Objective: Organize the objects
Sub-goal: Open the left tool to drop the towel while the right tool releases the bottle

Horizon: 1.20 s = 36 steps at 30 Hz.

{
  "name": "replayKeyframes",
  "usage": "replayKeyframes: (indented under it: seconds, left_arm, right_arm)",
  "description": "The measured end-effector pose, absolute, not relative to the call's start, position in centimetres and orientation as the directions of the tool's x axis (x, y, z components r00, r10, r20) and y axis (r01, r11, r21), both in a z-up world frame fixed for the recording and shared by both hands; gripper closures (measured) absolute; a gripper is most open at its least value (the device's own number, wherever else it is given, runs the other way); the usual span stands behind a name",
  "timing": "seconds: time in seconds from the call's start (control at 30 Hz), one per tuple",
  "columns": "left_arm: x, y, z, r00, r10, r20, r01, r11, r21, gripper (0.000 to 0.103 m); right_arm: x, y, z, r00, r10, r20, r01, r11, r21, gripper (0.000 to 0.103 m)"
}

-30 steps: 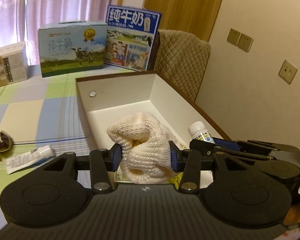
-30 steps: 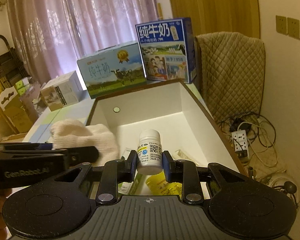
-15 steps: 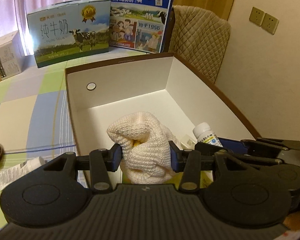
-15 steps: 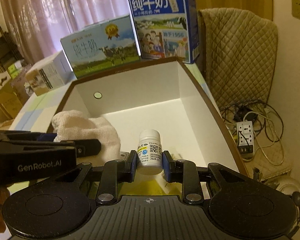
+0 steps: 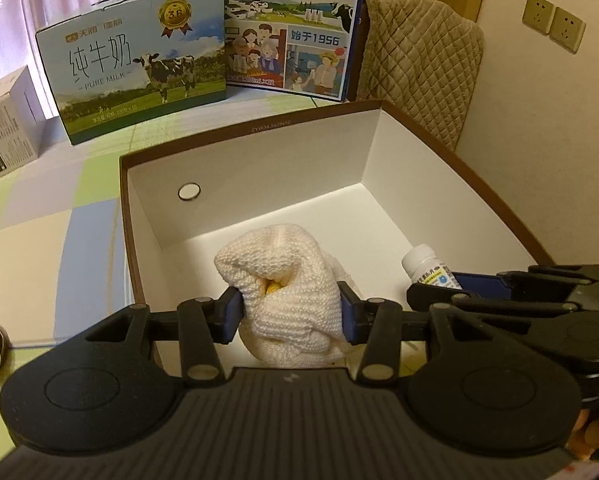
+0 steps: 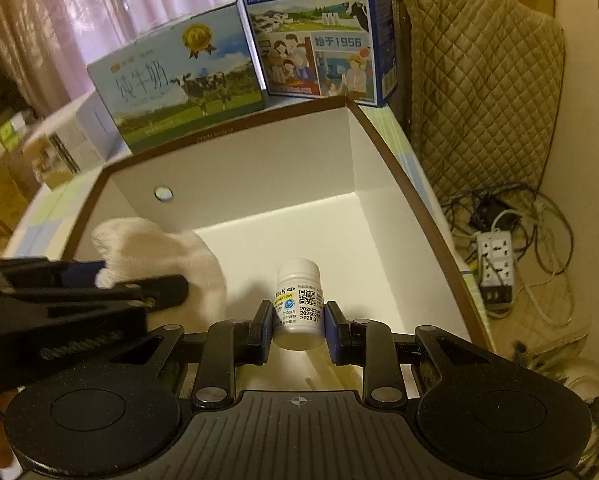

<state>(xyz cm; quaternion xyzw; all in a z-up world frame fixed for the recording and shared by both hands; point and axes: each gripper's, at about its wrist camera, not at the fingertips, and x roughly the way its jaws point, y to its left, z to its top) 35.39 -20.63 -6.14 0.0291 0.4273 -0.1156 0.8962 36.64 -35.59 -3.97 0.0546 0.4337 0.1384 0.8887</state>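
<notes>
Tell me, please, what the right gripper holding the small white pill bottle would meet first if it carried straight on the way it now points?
Most likely the white floor of the open brown-edged cardboard box. The right gripper, shut on the small white pill bottle, points down into it, and nothing shows ahead; the depth is hard to judge.

Pink curtains (image 5: 39, 8), cream wall (image 5: 539, 128) (twin sockets (image 5: 553, 22)), quilted chair cover (image 6: 479, 92).

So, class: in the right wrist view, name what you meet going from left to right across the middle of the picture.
Left gripper → white knitted cloth → pill bottle → box's right wall → power strip on the floor.
</notes>
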Motion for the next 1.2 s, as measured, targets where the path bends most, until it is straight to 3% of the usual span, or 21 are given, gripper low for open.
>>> replayKeyframes:
  seconds: [0.2, 0.37, 0.73, 1.2]
  left_arm:
    - [36.1, -20.7, -6.0, 0.623, -0.176, -0.762, 0.238, 0.971, -0.031, 0.055]
    - [36.1, -20.3, -5.7, 0.630, -0.182, -0.755, 0.242, 0.970, -0.032, 0.041]
    - [35.1, -19.7, -5.5, 0.616, -0.207, -0.760, 0.255, 0.965, -0.057, 0.032]
    - [30.7, -18.3, -3.6, 0.616, -0.267, -0.741, 0.292, 0.951, -0.101, 0.029]
  right_arm:
    - [37.2, -35.5, -3.6, 0.603, 0.302, -0.739, -0.183, 0.953, 0.240, 0.079]
    - [37.4, -36.0, -3.6, 0.603, 0.308, -0.736, -0.149, 0.950, 0.276, 0.078]
    - [35.7, -36.1, -2.9, 0.606, 0.315, -0.731, -0.157, 0.948, 0.278, 0.077]
    - [30.0, -37.5, 0.1, 0.649, 0.340, -0.681, -0.131, 0.931, 0.340, 0.064]
